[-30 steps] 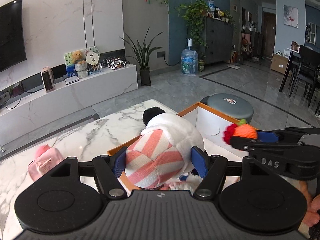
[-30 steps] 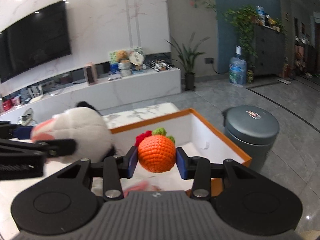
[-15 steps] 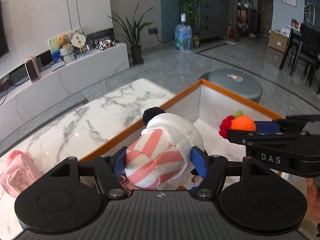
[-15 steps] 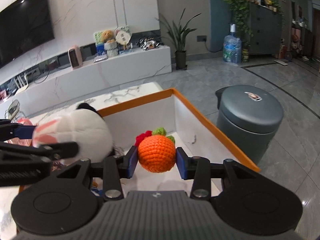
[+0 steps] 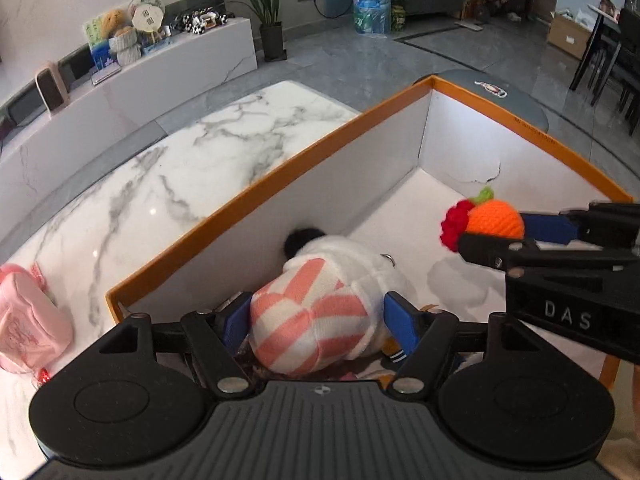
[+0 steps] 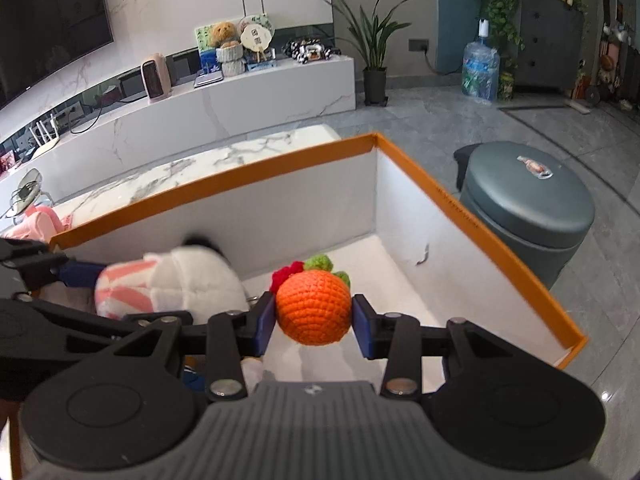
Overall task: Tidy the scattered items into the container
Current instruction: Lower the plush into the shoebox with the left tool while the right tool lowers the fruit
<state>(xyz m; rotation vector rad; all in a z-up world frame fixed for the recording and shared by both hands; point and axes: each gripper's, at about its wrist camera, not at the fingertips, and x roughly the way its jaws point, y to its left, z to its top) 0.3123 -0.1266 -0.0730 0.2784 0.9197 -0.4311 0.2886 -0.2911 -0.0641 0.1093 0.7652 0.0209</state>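
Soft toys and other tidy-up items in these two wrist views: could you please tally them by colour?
Orange crochet fruit, shut in the right gripper: 1
White plush with pink stripes, shut in the left gripper: 1
Pink item out on the marble table: 1
Total: 3. Other things lie low in the orange-rimmed box, too hidden to count.

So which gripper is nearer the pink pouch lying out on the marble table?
Left. The left gripper, shut on the striped plush, is at the box's corner beside the pink pouch. The right gripper, holding the crochet orange, is farther along the box.
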